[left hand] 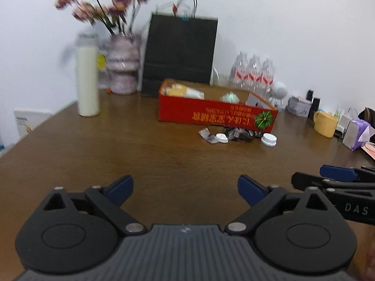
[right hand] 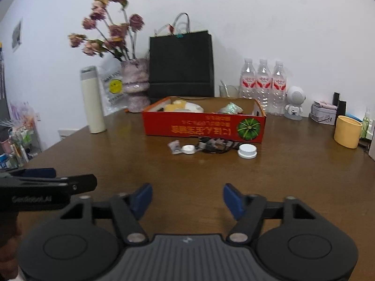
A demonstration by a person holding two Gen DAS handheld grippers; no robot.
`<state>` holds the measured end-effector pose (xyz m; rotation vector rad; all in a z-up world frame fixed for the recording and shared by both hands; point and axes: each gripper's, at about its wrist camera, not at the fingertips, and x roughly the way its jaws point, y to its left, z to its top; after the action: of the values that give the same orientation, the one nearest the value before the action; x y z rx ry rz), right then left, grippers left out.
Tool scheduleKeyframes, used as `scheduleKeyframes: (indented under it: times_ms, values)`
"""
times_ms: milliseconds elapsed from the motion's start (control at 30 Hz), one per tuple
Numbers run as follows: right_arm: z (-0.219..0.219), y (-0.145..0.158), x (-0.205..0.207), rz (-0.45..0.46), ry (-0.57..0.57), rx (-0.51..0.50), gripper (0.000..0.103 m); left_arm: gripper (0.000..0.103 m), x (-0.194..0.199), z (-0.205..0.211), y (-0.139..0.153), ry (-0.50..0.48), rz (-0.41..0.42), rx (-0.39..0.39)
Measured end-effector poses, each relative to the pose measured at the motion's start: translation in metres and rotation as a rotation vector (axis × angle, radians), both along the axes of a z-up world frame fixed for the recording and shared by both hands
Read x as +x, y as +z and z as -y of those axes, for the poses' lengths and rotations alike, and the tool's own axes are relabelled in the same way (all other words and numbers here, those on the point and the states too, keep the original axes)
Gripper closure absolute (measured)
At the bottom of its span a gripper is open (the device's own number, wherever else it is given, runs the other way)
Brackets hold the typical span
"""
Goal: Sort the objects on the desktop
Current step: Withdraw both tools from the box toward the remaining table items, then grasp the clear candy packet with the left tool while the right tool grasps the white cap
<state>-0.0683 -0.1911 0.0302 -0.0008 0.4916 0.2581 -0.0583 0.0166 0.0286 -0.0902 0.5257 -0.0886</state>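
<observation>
Left tool (left hand: 185, 190) seen with jaws wide apart, nothing between them, low over brown counter (left hand: 117, 145). Red box (left hand: 211, 114) noted beyond; two white caps (left hand: 269, 139) and dark wrappers (left hand: 239, 134) lying just before it. Right tool (left hand: 328, 178) glimpsed near right edge.

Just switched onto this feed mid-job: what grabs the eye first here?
The red cardboard box at mid-table, holding wrapped snacks. Just before it lies loose clutter: two white caps and crumpled wrappers. Behind stand a black paper bag and a vase of dried flowers.
</observation>
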Motion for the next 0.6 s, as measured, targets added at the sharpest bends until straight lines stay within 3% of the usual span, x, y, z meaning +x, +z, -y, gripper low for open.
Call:
scheduleKeyframes:
  times_ms: [100,233,333,500,600]
  values:
    - [0.011,-0.005,0.03,-0.032,-0.015,0.039,0.044,0.023,0.053,0.007,0.0,-0.042,-0.043,-0.041]
    - [0.022,-0.011,0.063,-0.06,-0.025,0.063,0.044,0.044,0.131,0.03,-0.004,-0.057,-0.072,-0.002]
    - [0.025,-0.014,0.085,-0.09,-0.02,0.077,0.044,0.046,0.176,0.044,-0.013,-0.041,-0.083,0.018]
    - [0.029,-0.016,0.111,-0.114,-0.004,0.123,0.042,0.054,0.218,0.049,-0.033,-0.067,-0.179,-0.03]
    - [0.028,-0.018,0.131,-0.13,0.012,0.122,0.042,0.064,0.22,0.053,-0.04,-0.083,-0.16,-0.003]
